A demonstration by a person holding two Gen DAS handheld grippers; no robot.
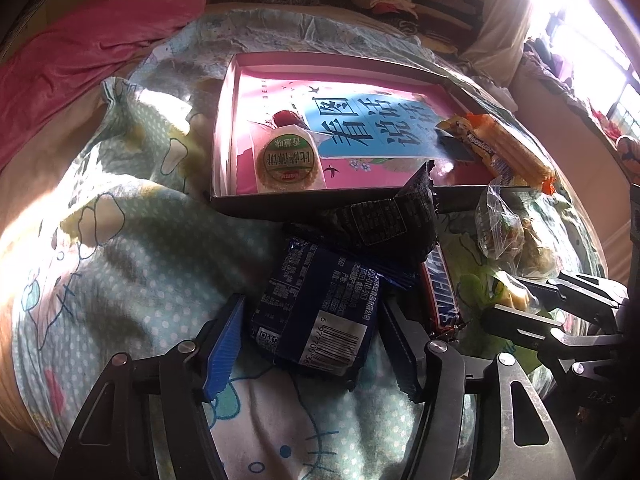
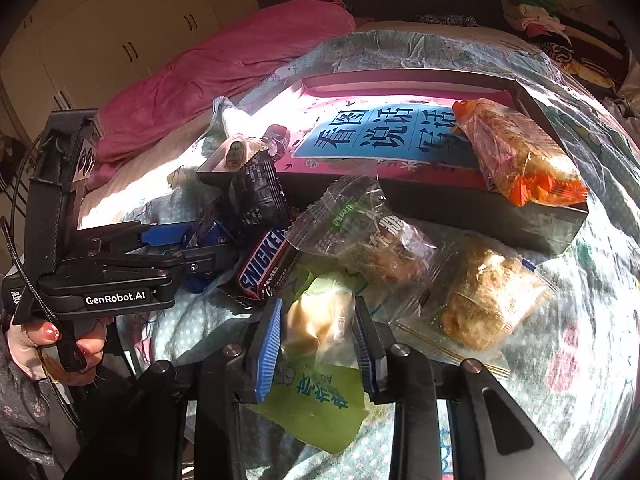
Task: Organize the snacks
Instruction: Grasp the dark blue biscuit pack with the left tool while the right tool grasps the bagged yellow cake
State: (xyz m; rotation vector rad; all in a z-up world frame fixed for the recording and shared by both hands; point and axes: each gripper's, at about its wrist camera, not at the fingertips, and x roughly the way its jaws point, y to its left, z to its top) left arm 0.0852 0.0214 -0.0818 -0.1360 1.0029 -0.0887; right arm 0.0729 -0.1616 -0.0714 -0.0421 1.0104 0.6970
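The left gripper [image 1: 310, 344] straddles a blue packet [image 1: 316, 312], fingers apart. The right gripper [image 2: 318, 344] pinches a green packet [image 2: 320, 380] beside the Snickers [image 2: 264, 266].

Harsh window [image 1: 560, 0] glare — deep shadows, fisheye-warped edges.

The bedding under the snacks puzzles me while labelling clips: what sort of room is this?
Most likely a bedroom: the snacks lie on a cartoon-print quilt, with a pink pillow and wardrobe doors behind.
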